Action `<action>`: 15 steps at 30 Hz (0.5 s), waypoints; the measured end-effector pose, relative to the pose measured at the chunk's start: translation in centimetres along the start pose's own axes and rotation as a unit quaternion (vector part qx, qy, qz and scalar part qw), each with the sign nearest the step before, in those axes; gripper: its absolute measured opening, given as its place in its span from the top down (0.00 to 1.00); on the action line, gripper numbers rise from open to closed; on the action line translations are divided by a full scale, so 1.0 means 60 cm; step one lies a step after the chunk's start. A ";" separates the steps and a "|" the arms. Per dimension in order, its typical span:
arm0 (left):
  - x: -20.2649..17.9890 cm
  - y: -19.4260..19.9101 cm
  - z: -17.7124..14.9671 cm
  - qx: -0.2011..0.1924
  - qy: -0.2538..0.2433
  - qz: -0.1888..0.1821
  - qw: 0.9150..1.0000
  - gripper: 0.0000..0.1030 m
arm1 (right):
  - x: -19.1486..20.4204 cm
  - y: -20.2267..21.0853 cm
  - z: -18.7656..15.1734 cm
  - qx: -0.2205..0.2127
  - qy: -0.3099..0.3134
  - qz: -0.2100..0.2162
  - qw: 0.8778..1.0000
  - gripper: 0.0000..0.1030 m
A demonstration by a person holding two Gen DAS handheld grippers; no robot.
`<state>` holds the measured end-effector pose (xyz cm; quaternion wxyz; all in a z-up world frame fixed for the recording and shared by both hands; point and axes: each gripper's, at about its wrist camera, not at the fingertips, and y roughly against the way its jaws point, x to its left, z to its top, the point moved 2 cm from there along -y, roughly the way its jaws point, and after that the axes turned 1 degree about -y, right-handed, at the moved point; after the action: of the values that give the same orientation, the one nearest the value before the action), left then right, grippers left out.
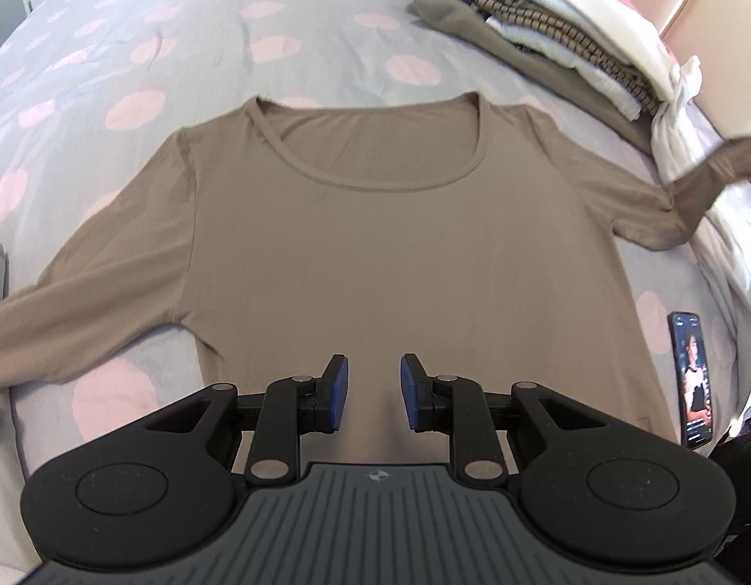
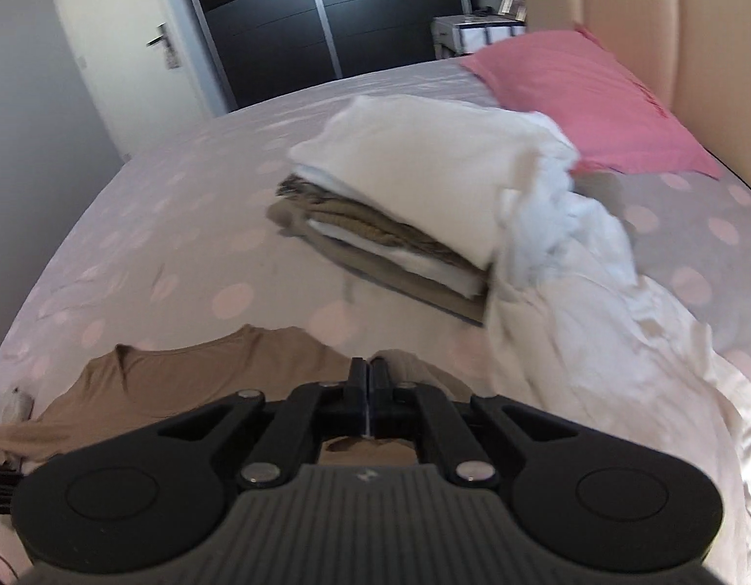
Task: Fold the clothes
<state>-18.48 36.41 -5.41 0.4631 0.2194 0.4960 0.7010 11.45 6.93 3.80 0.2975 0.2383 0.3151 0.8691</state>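
A tan long-sleeved shirt (image 1: 375,243) lies flat, front up, on the dotted bedsheet (image 1: 131,48), neckline toward the far side. My left gripper (image 1: 374,385) hovers over the shirt's lower body, open, with nothing between its blue pads. The shirt's right sleeve (image 1: 707,170) is lifted off the bed toward the frame's right edge. In the right wrist view my right gripper (image 2: 369,385) is shut, and tan sleeve fabric (image 2: 365,448) hangs just beneath its fingers. The rest of the shirt (image 2: 190,375) lies below and to its left.
A stack of folded clothes (image 1: 546,24) sits at the far right of the bed, topped by a white piece (image 2: 414,156). Loose white cloth (image 2: 595,317) lies beside it, with a pink pillow (image 2: 585,97) behind. A phone (image 1: 695,385) with a lit screen lies right of the shirt.
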 end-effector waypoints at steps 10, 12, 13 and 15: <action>0.022 0.023 -0.005 -0.027 0.012 -0.011 0.999 0.80 | 0.316 -0.092 0.014 0.062 0.157 0.134 0.976 0.99; 0.028 0.024 -0.007 -0.030 0.011 -0.009 0.999 0.80 | 0.360 -0.122 0.002 0.080 0.170 0.144 0.972 0.99; 0.031 0.023 -0.009 -0.030 0.011 -0.009 0.999 0.80 | 0.380 -0.138 -0.005 0.089 0.175 0.147 0.969 0.99; 0.036 0.021 -0.012 -0.030 0.011 -0.007 0.999 0.80 | 0.413 -0.171 -0.021 0.106 0.183 0.149 0.966 0.99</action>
<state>-20.58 37.81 -4.92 0.4692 0.1942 0.4814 0.7144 -3.13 29.39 1.47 0.0752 0.1491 0.4157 0.8941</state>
